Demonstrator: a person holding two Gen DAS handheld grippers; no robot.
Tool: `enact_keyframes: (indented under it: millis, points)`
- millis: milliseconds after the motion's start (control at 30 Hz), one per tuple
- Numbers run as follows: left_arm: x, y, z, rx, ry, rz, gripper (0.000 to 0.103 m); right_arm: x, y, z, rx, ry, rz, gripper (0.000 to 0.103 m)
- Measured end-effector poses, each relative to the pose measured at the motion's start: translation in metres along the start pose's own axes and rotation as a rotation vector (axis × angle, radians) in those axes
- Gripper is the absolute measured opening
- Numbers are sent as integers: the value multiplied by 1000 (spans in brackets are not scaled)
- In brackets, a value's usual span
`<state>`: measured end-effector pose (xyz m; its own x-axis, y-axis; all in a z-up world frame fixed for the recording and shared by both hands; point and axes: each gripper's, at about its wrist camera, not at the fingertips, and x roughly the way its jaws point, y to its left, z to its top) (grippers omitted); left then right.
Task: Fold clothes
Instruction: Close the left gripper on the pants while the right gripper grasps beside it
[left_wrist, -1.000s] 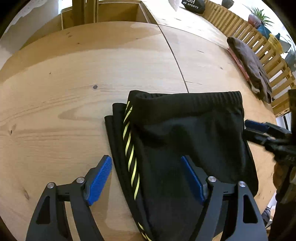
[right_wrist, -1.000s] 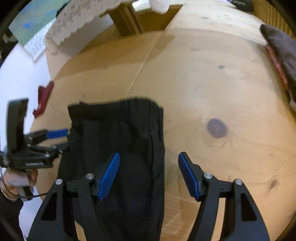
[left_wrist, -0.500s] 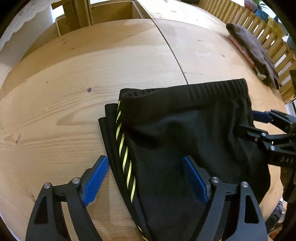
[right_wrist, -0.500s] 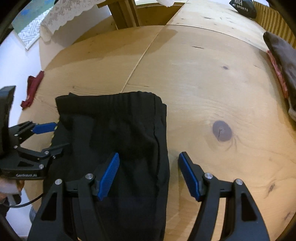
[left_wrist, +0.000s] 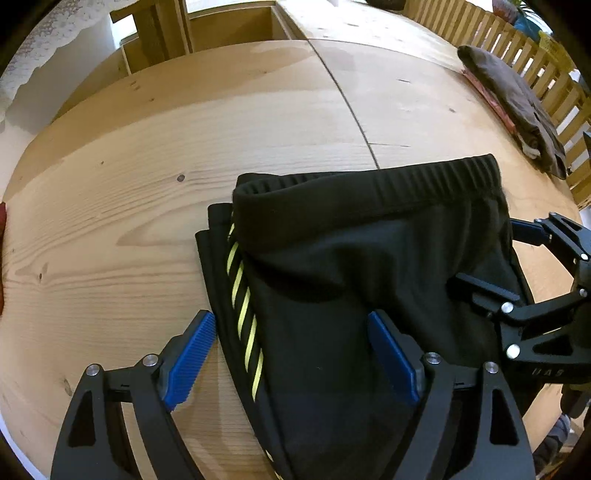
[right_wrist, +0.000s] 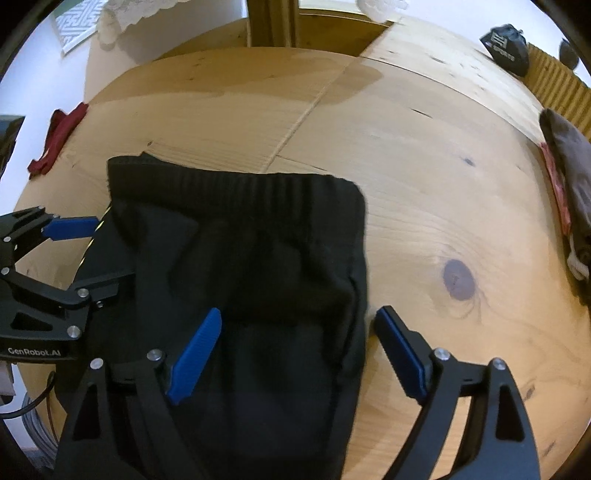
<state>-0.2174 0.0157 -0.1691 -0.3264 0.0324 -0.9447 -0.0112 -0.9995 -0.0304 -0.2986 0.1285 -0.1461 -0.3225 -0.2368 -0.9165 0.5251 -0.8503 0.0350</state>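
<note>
Both jaws stand wide over the black trousers (left_wrist: 351, 295) on the counter (left_wrist: 147, 184), left gripper (left_wrist: 291, 354) straddling their striped edge, right gripper (right_wrist: 295, 350) their opposite edge, waistband (right_wrist: 240, 182) farthest, long axis running toward the person.

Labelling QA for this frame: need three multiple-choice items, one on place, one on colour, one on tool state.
1. Where does the brown garment lie?
A. on the black shorts
B. at the table's far right edge, by the slatted rail
C. in the left tool

2. The diagonal stripes on the black shorts are:
A. yellow-green
B. red
C. white

3. The left tool is:
A. shut on the shorts
B. open over the shorts
C. out of view

Key: B, it lies apart from the shorts beside the rail; A, stripe colour shows plainly; B, blue pads stand wide apart.
</note>
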Motion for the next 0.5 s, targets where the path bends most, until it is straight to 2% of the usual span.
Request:
enact_keyframes:
  millis: [33, 133, 200, 267, 300, 400, 467, 500]
  points:
    - [-2, -2, -2, 7, -10, -1, 79, -2, 3, -1, -17, -13, 6, 82]
    - [-7, -8, -9, 27, -31, -13, 67, -9, 9, -4, -53, -59, 28, 65]
    - [-11, -13, -13, 37, -44, -28, 52, -14, 12, -5, -65, -81, 49, 46]
    - [-15, -18, -18, 55, -63, -59, 37, -18, 13, -7, -63, -102, 82, 31]
    - [-17, -20, -20, 60, -74, -81, 33, -20, 13, -8, -60, -109, 97, 23]
    - [-20, -14, -20, 34, -95, -167, 26, -23, 8, -9, -19, -116, 141, 19]
    - [-21, -7, -18, 4, -101, -227, 13, -25, 0, -9, 38, -119, 211, 18]
    - [-22, -3, -17, -11, -104, -256, 13, -25, -4, -9, 69, -123, 250, 18]
